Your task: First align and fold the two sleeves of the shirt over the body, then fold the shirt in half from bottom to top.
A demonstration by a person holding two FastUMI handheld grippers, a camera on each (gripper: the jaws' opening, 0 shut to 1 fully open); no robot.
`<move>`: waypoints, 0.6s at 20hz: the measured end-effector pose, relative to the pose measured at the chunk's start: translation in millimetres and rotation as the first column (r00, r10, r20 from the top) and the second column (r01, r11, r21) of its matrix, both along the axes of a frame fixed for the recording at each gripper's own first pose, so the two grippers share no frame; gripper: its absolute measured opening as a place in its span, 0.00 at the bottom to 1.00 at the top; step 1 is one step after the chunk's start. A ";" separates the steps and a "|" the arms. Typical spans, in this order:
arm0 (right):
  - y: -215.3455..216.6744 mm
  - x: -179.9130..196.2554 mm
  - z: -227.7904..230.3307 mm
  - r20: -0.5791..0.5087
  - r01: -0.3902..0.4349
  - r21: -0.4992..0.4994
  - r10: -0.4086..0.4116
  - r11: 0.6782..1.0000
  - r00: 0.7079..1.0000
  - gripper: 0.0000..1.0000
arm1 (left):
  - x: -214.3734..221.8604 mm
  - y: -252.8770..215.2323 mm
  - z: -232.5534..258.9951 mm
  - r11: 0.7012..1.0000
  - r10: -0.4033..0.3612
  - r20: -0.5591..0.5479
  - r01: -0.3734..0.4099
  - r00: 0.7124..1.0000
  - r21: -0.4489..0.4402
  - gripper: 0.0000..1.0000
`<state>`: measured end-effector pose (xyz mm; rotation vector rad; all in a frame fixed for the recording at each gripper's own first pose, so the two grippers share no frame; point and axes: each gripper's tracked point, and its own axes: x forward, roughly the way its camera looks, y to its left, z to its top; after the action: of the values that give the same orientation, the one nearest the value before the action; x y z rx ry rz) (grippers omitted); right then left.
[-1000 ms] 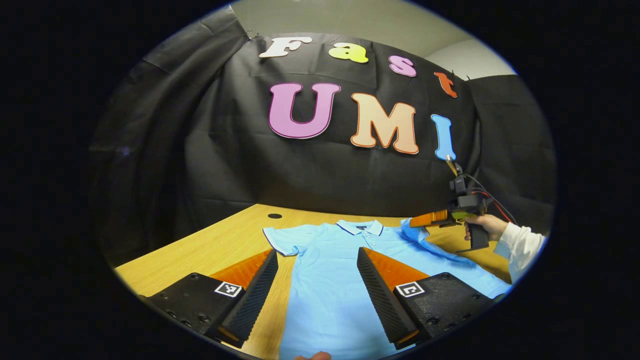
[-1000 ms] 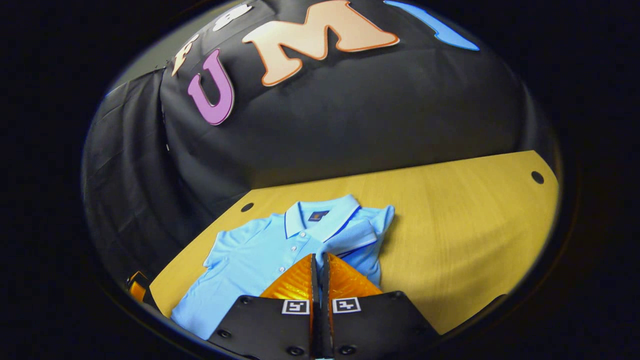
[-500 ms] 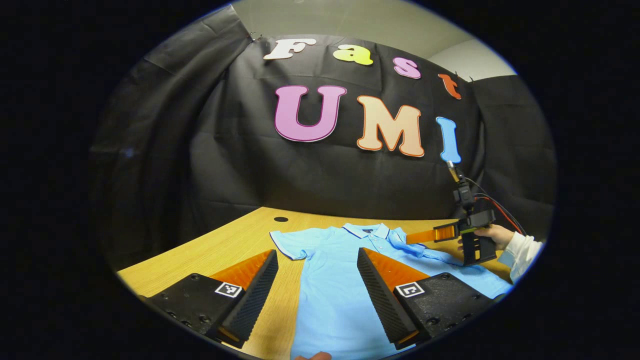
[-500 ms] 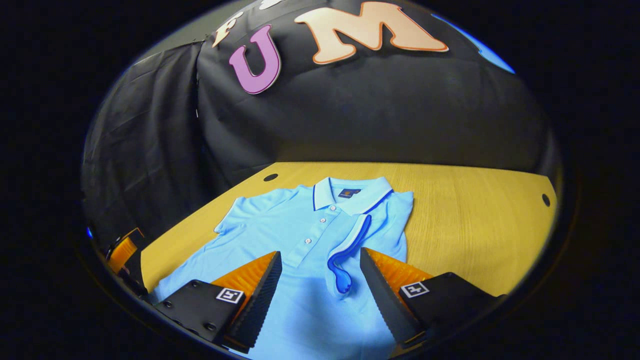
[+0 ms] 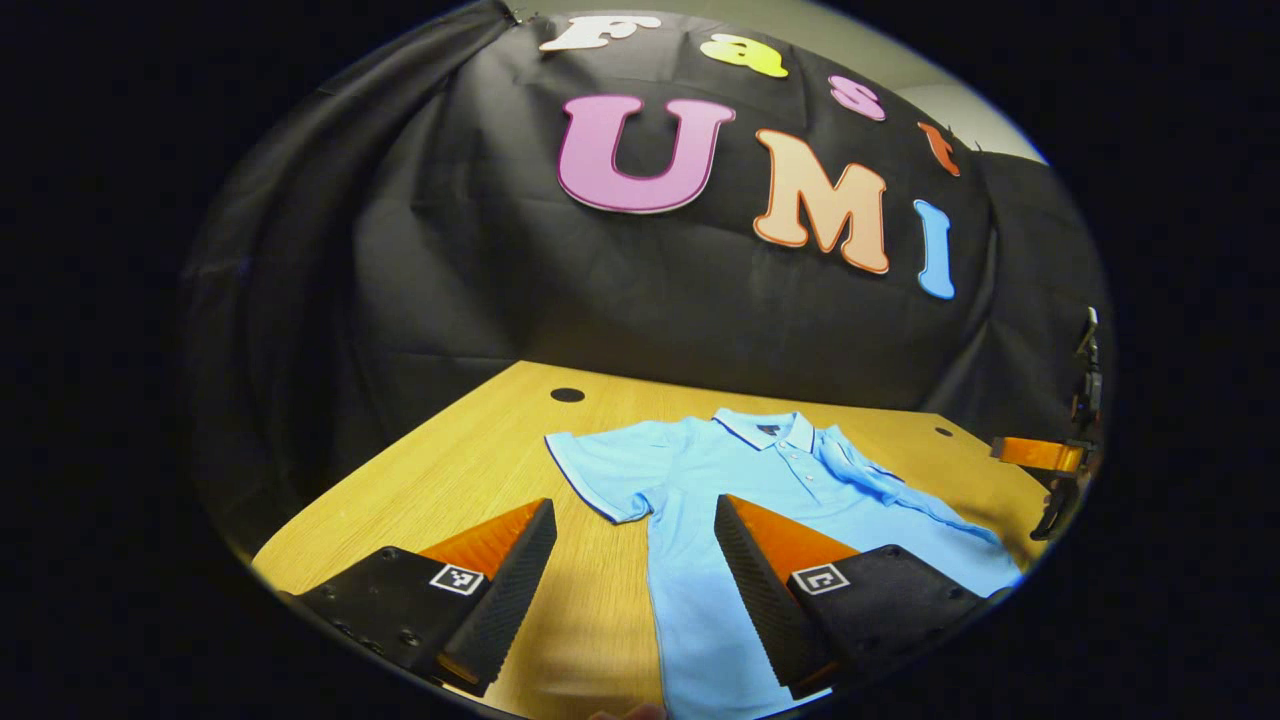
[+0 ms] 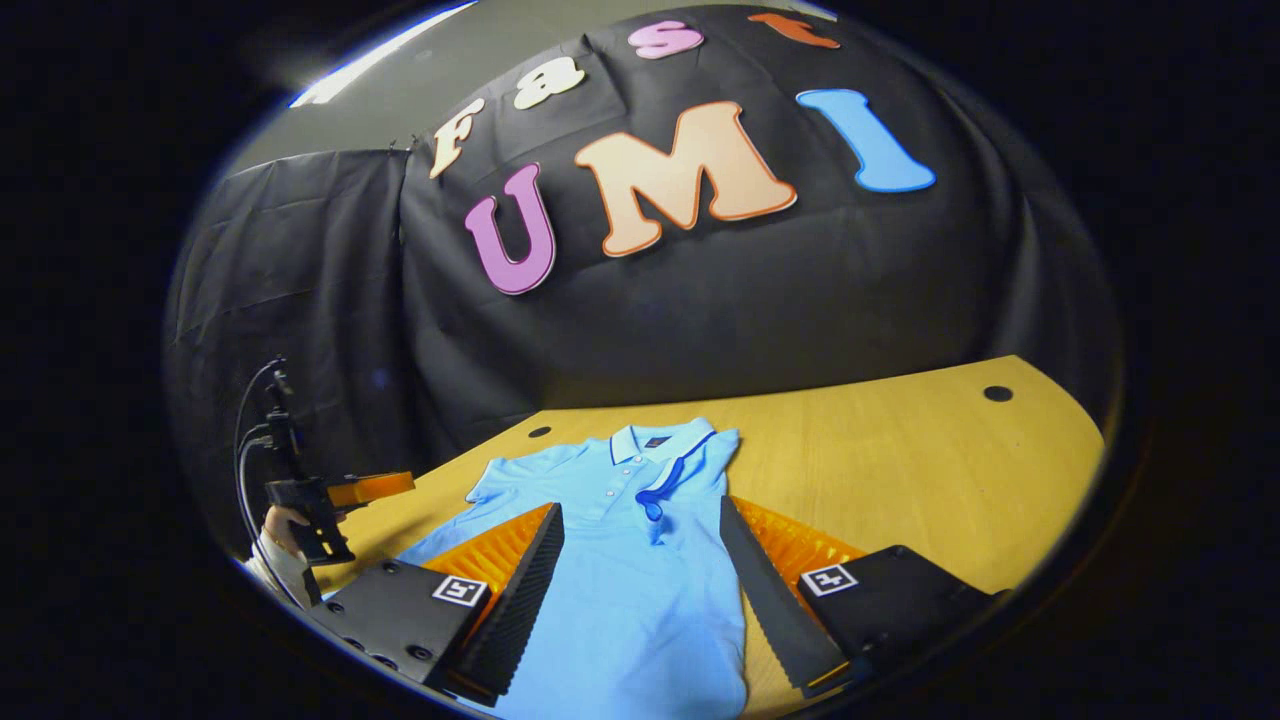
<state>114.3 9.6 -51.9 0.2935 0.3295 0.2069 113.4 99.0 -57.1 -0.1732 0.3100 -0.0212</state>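
Shirt [image 6: 610, 590] lying flat on the table [image 6: 900, 470], collar at the far side; right sleeve [image 6: 675, 475] already lying across the chest. Left sleeve [image 5: 600, 475] spread out on the wood. Left gripper [image 5: 635, 570] hovering wide open, empty; right gripper [image 6: 640, 590] also gaping, empty. Best approach: pinching the left cuff edge, carrying it across low, matching the other sleeve.

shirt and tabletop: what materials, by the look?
Polo shirt: light blue knit, likely cotton pique, matte; it drapes softly, with dark-edged ribbed trim on collar and sleeve. Table: wood-grain surface, probably laminate over board, smooth with low sheen; fine straight grain lines and round holes.
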 end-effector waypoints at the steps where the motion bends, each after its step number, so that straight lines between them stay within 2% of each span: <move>1: -1.7 -11.7 4.6 0.020 0.013 0.007 -0.013 1.000 1.000 0.98 | 13.3 0.1 -4.5 1.000 -0.010 -0.022 0.010 1.000 0.008 0.95; 5: -4.5 -45.5 8.0 0.059 0.041 -0.010 -0.040 0.999 0.997 0.97 | 56.7 1.4 -23.2 0.998 -0.042 -0.117 0.047 0.992 0.033 0.95; 7: -1.0 -57.6 2.1 0.033 0.026 -0.040 -0.025 0.999 0.999 0.97 | 76.3 2.8 -26.1 0.995 -0.049 -0.134 0.060 0.990 0.076 0.95; 9: 2.8 -58.9 12.1 0.049 0.017 -0.026 -0.016 1.000 0.999 0.98 | 90.3 8.8 -32.2 0.989 -0.039 -0.170 0.063 0.985 0.136 0.95; 12: -0.7 -59.6 18.6 0.068 0.017 -0.011 -0.016 1.000 0.998 0.98 | 104.3 8.0 -37.0 0.987 -0.046 -0.194 0.075 0.980 0.144 0.95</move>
<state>54.7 8.9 -33.3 0.2768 0.2614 0.1981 217.7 107.1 -94.1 -0.0154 0.5064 -0.0417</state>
